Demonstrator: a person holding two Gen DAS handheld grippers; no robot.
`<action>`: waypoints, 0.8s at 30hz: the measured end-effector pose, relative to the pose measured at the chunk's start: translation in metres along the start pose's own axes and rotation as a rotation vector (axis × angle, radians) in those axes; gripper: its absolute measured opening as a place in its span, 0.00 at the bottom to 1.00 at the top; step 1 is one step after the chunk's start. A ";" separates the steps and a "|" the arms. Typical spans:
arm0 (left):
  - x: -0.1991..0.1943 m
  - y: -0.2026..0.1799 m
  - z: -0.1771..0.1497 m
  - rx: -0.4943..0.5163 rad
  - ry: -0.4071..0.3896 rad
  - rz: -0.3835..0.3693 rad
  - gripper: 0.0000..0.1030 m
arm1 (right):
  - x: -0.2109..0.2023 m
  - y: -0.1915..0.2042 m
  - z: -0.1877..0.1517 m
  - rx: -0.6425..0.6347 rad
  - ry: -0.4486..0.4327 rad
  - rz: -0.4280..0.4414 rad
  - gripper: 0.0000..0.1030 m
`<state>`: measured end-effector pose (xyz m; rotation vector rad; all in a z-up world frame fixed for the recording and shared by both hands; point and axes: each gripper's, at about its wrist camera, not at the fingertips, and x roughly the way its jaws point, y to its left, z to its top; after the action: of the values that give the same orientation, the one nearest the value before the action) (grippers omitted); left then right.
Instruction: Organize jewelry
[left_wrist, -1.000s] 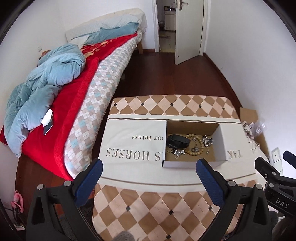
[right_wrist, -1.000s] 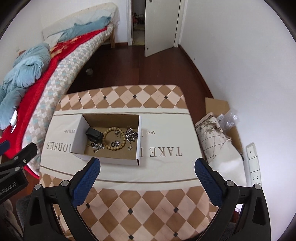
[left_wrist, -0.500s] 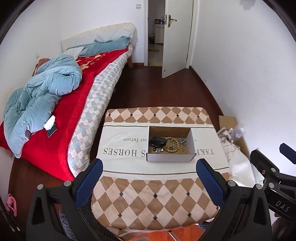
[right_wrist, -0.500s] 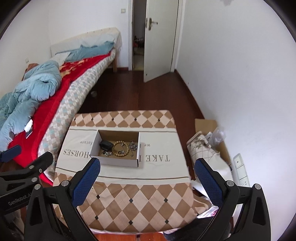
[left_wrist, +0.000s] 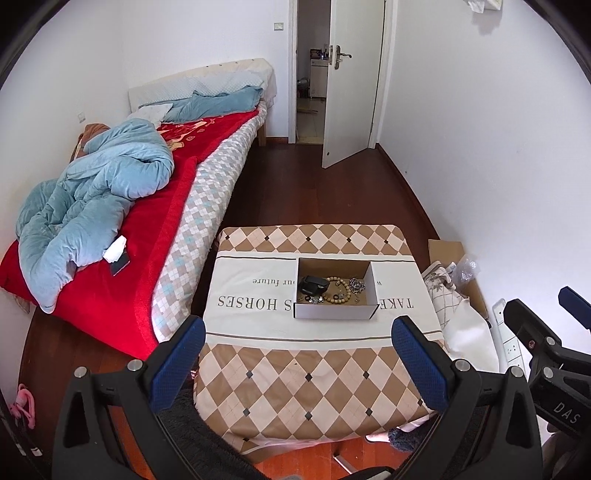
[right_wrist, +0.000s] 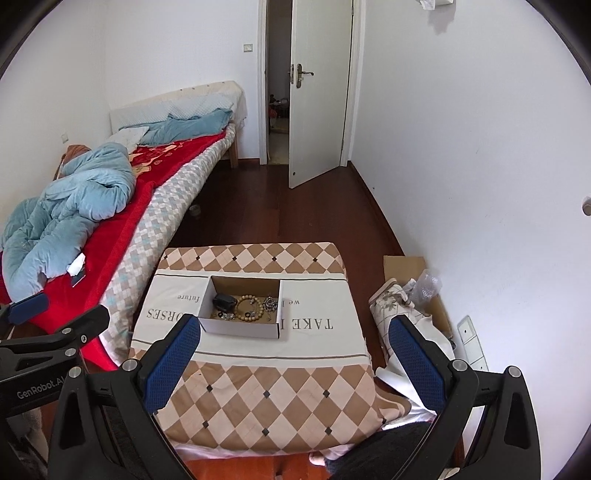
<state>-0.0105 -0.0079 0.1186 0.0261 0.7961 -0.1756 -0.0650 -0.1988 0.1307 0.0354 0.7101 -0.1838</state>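
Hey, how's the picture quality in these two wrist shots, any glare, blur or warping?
Left wrist view: even daylight, sharp, strong fisheye bending of the door and walls, dark corners. Right wrist view: same warp; the box is crisp, the beads small but readable, no glare.

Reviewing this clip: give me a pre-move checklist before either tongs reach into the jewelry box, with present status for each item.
1. Left tongs open, holding nothing: ok.
2. Right tongs open, holding nothing: ok.
3. Cardboard box open-topped, upright on the table: ok.
4. Bead bracelet inside box, visible: ok.
5. Silver chains untangled: cannot tell.
6. Tongs near box: not ok, both well back.
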 end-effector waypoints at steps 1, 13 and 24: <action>-0.002 0.000 -0.001 -0.004 -0.001 0.000 1.00 | -0.002 0.000 -0.001 0.000 0.002 0.001 1.00; 0.010 0.002 0.001 -0.017 -0.003 0.030 1.00 | 0.014 -0.004 0.002 0.005 0.025 -0.009 1.00; 0.057 0.004 0.021 -0.014 0.021 0.078 1.00 | 0.071 -0.001 0.018 0.023 0.050 -0.042 1.00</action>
<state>0.0441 -0.0145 0.0925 0.0454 0.8164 -0.0959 -0.0010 -0.2130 0.0988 0.0474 0.7593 -0.2317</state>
